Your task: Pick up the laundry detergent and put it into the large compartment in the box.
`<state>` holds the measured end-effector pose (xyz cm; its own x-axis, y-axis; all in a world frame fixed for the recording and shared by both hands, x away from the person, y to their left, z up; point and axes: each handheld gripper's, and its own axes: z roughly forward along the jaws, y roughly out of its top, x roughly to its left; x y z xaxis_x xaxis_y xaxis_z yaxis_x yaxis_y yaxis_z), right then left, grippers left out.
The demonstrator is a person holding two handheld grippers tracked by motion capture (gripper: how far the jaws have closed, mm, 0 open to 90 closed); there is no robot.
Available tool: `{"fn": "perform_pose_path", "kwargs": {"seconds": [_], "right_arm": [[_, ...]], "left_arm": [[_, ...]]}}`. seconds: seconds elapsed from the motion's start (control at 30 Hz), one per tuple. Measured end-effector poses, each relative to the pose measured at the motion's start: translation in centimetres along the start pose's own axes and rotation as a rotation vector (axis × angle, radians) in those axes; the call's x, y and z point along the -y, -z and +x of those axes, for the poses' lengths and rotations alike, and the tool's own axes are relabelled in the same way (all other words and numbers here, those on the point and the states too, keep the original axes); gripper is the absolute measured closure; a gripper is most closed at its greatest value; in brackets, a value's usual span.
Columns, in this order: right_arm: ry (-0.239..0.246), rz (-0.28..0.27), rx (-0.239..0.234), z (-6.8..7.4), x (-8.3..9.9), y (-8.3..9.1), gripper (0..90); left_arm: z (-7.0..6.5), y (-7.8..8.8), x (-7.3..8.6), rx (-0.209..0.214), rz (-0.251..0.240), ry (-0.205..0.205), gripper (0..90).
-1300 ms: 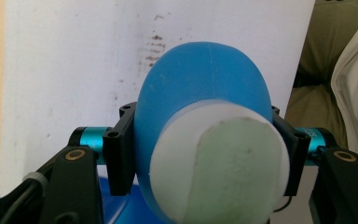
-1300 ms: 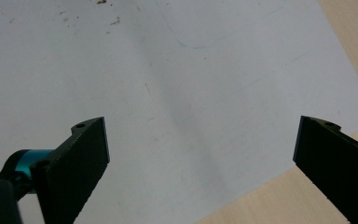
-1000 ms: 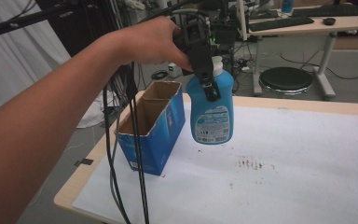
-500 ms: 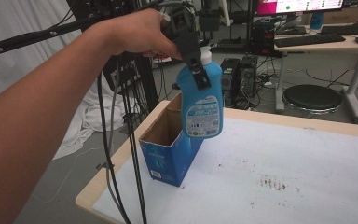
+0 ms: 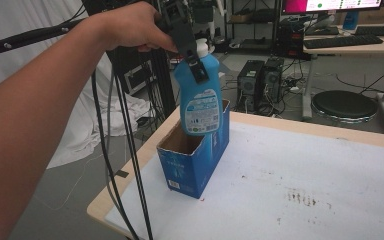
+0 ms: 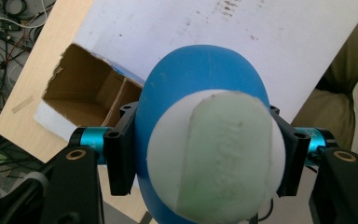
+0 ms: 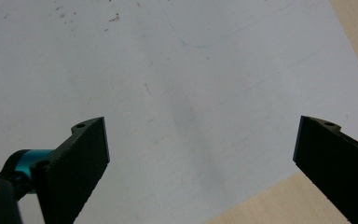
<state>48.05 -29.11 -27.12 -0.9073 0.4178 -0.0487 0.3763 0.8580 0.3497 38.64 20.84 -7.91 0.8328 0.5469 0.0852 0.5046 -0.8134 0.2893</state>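
The left claw [image 5: 196, 67] is clamped on the blue bottle's [image 5: 200, 97] neck — hanging it upright over the open box [image 5: 192, 160], seemingly for lowering in — while the right claw [image 7: 200, 154] gapes empty above the surface [image 7: 168, 70].

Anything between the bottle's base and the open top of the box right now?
Nothing. In the high view the blue bottle, gripped near its neck by the left gripper, hangs over the open cardboard box; the left gripper view shows its brown inside bare.
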Motion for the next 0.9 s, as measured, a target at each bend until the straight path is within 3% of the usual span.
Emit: {"fn": "perform_pose_path", "kwargs": {"seconds": [0.2, 0.63, 0.9], "right_arm": [[-0.009, 0.006, 0.003, -0.1, 0.1, -0.1, 2.4], [-0.013, 0.017, 0.002, -0.4, 0.2, -0.3, 2.5], [-0.017, 0.023, 0.004, -0.6, 0.2, -0.4, 2.5]], "left_arm": [[1.2, -0.5, 1.0, -0.022, 0.01, 0.01, 37.8], [3.1, -2.1, 2.8, -0.028, 0.012, 0.015, 37.8], [3.8, -4.6, 3.7, -0.024, 0.049, 0.021, 37.7]]}}
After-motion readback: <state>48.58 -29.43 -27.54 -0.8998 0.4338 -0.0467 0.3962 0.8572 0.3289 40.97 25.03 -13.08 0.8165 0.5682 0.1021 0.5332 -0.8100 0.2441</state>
